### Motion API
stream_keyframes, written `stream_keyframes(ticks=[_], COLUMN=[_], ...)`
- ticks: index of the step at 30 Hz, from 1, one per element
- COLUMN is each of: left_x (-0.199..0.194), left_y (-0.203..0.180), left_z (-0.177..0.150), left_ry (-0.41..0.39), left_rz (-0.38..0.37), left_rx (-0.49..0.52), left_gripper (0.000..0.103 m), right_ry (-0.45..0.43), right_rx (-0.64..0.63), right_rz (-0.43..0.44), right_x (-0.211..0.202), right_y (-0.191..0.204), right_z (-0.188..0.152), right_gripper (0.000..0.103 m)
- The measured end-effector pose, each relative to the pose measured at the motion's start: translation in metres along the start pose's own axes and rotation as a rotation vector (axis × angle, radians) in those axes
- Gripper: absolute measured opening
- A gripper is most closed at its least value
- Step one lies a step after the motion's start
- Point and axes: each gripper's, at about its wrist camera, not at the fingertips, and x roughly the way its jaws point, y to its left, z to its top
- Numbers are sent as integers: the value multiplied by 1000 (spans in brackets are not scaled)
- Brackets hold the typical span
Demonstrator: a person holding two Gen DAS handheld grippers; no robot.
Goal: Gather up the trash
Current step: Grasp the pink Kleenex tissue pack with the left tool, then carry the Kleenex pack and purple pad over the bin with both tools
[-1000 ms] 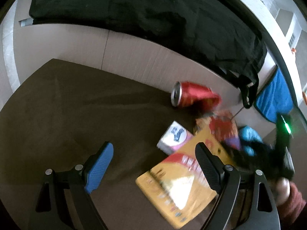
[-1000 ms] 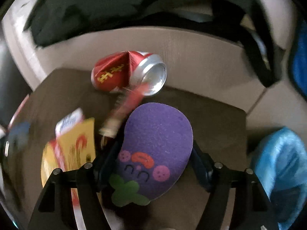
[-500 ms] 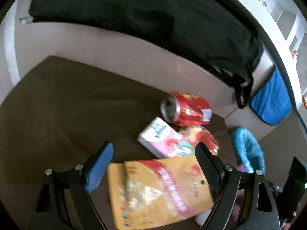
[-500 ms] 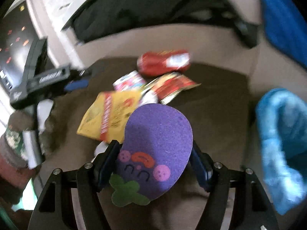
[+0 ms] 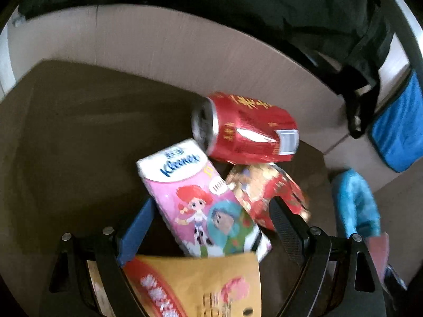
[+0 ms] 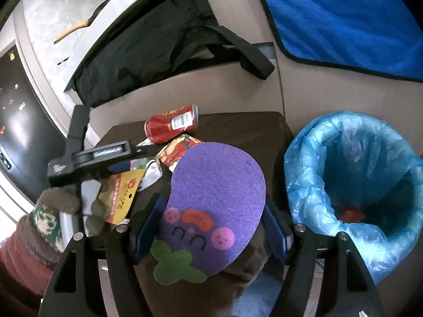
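While the left gripper point(image 5: 211, 227) hangs over the trash pile with fingers spread wide and gripping nothing, a Kleenex tissue pack point(image 5: 195, 198) lies between them, its near end under a yellow snack bag point(image 5: 201, 288) at 6 o'clock. Pack looks light, soft, slick film; take it across the short sides. At 1 o'clock of the pack a dented red can point(image 5: 246, 129) lies on its side on the brown bench point(image 5: 79, 137): light, thin wall, rolls easily, pinch mid-body. Just below the can, a red foil wrapper point(image 5: 267, 192), crinkly and slippery, partly behind the right finger. Overlaps mean 1 pull could drag its neighbours.

The right gripper point(image 6: 211, 227) is clamped on a purple felt eggplant coaster point(image 6: 216, 198), floppy, light, edge-held. At 3 o'clock the blue-lined bin point(image 6: 351, 179) stands open, close by. Black bag point(image 6: 148, 52) and blue towel point(image 6: 343, 18) at 12 o'clock, clear of the path.
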Motion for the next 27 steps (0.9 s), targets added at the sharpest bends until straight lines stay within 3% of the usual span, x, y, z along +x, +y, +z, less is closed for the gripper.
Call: stream_keyframes(ticks=[4, 9, 15, 20, 27], left_x=[2, 2, -3, -23, -85], left_y=[0, -3, 1, 12, 16], left_z=[3, -2, -4, -10, -12], left_ry=[-59, -38, -31, -71, -223], left_rz=[120, 149, 143, 87, 78], left_rx=[-9, -1, -3, 1, 59], left_gripper=[87, 83, 60, 56, 54], right_ry=[-6, -7, 1, 4, -15], right_rx=[-1, -13, -7, -24, -64], right_rz=[2, 3, 9, 3, 5], right_x=[5, 12, 19, 19, 13], right_y=[1, 5, 7, 14, 34], right_z=[-3, -3, -2, -2, 6], right_gripper=[69, 69, 69, 69, 69])
